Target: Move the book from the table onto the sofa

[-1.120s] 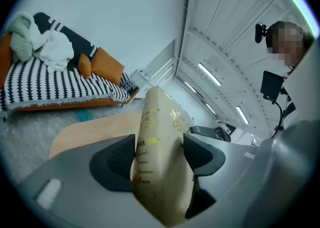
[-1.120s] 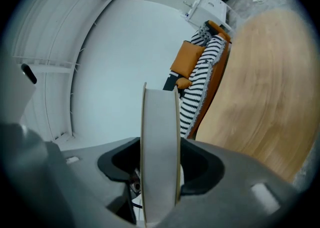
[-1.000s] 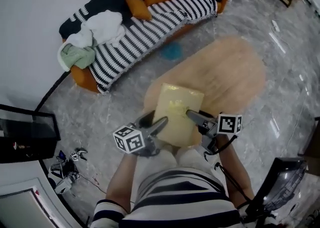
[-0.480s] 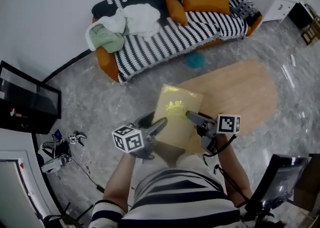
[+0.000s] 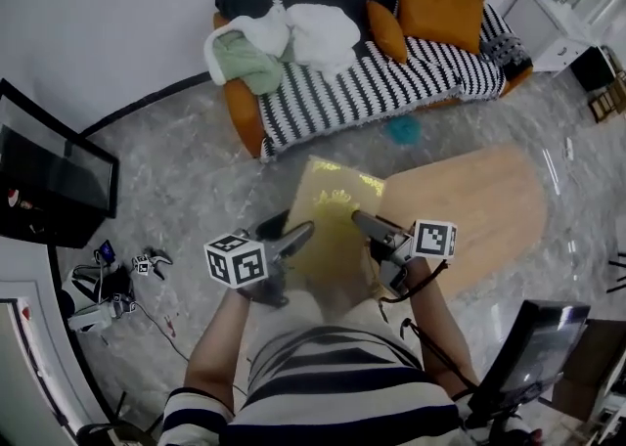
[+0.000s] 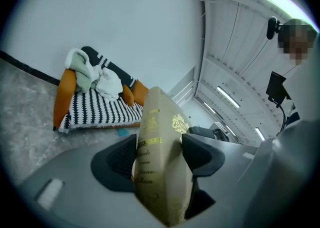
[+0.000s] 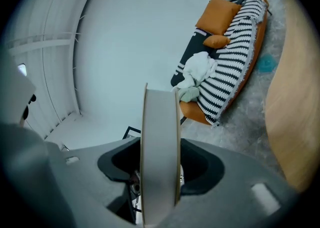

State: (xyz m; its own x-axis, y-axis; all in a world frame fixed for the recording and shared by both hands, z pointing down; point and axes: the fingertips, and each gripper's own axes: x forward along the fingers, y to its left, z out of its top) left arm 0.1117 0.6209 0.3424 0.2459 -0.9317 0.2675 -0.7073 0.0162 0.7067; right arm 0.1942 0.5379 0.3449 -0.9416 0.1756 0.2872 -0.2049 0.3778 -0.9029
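A thick beige book (image 5: 333, 219) with gold print hangs in the air in front of the person, off the oval wooden table (image 5: 489, 209). My left gripper (image 5: 298, 231) is shut on its spine edge (image 6: 160, 162). On the opposite side, my right gripper (image 5: 360, 219) is shut on the page edge (image 7: 159, 152). The black-and-white striped sofa (image 5: 391, 82) with orange cushions (image 5: 440, 9) stands ahead by the wall, also in the left gripper view as the sofa (image 6: 95, 107) and in the right gripper view as the sofa (image 7: 227, 72).
Crumpled white and green clothes (image 5: 279, 38) lie on the sofa's left end. A teal item (image 5: 403, 128) lies on the marble floor between sofa and table. A black screen (image 5: 49, 180) stands at left, cables and parts (image 5: 117, 283) on the floor, a dark fan-like device (image 5: 533, 351) at lower right.
The person has turned and carried the book off the table toward the sofa; the sofa has swung to the middle of the head view, the table slid to the right. Both grips held.
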